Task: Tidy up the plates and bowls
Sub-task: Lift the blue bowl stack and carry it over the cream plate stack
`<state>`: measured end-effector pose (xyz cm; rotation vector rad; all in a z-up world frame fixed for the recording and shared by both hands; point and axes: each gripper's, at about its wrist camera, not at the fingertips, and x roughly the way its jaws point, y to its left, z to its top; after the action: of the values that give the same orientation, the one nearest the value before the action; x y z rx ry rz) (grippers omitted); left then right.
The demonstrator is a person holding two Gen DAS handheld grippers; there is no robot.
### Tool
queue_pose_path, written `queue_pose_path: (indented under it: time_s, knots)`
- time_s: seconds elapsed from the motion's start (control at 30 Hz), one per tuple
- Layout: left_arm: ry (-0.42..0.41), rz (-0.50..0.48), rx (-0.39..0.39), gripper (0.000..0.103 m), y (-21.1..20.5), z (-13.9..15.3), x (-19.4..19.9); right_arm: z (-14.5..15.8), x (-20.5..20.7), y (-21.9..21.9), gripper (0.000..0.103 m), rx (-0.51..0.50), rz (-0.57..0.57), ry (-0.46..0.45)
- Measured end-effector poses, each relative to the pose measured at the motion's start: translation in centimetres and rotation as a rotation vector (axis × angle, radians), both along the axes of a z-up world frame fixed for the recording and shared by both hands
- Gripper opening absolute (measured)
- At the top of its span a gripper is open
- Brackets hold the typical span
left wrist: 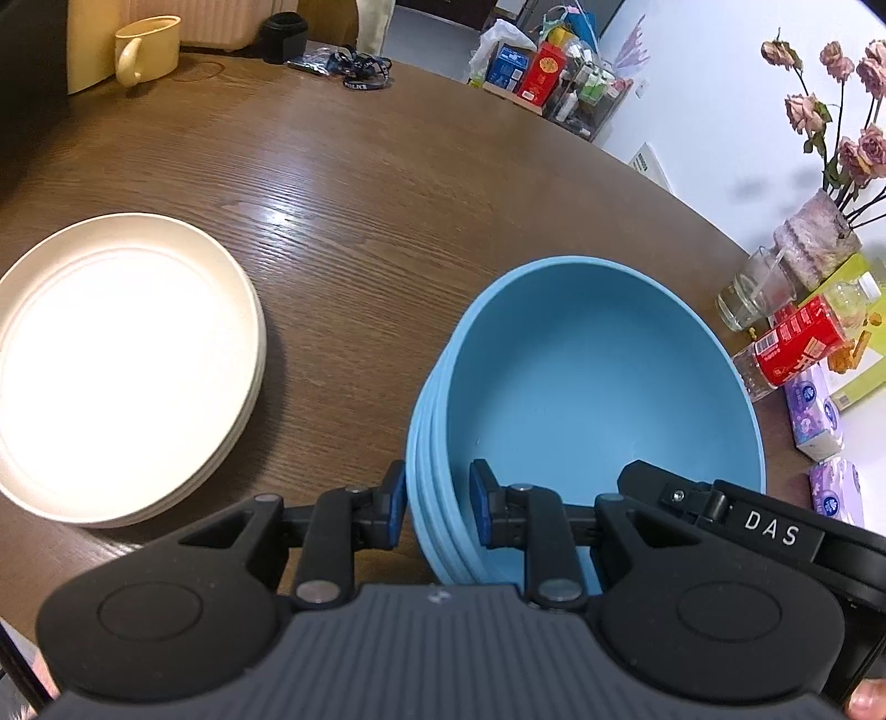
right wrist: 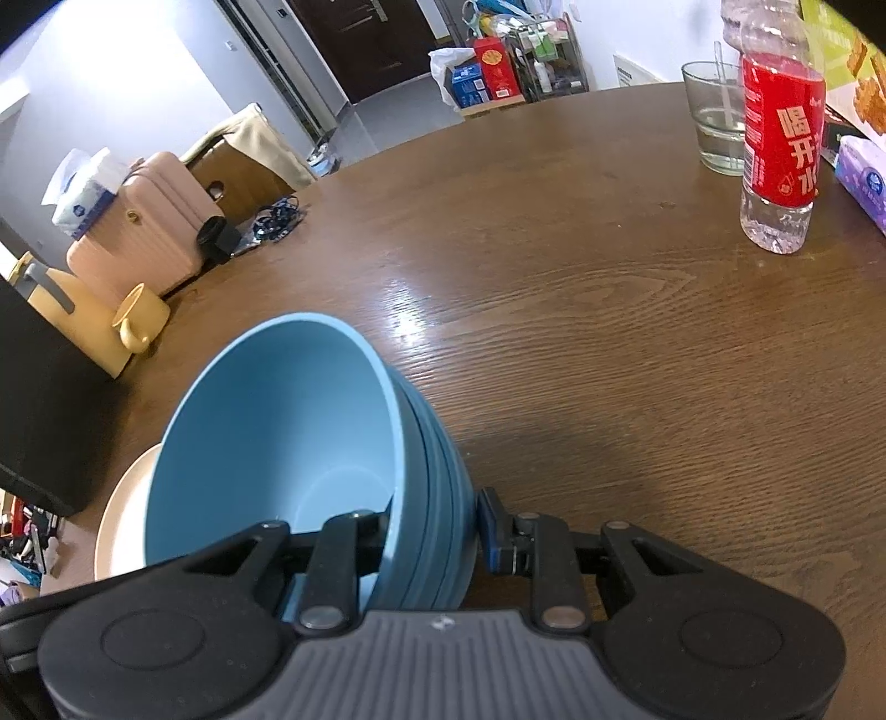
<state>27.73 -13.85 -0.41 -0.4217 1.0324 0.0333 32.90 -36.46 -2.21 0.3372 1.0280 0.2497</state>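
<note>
A stack of several nested blue bowls (left wrist: 598, 387) is held between both grippers over the brown table. My left gripper (left wrist: 437, 507) straddles the stack's near-left rim, one blue pad outside and one inside, closed on it. My right gripper (right wrist: 437, 531) clamps the opposite rim of the same stack (right wrist: 277, 443), its left finger inside the top bowl and the right pad outside. A stack of cream plates (left wrist: 116, 360) lies on the table to the left, also showing in the right wrist view (right wrist: 124, 515) behind the bowls.
A yellow mug (left wrist: 147, 47) stands at the table's far left. A glass (right wrist: 717, 116), a red-labelled water bottle (right wrist: 778, 138), tissue packs (left wrist: 814, 410) and a vase of dried roses (left wrist: 819, 232) crowd the right edge. Black cords (left wrist: 360, 66) lie at the far edge.
</note>
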Motion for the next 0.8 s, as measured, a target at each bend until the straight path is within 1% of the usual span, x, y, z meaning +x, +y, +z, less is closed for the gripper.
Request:
queue_pose_path:
  time_s: [0.2, 0.8]
  knots:
    - [-0.013, 0.020, -0.005, 0.024, 1.0, 0.7, -0.9, 0.9, -0.9, 1.2, 0.024, -0.004, 0.018, -0.016]
    - [-0.052, 0.093, -0.015, 0.024, 6.0, 2.3, -4.2, 3.1, -3.0, 6.1, 0.024, -0.011, 0.085, -0.058]
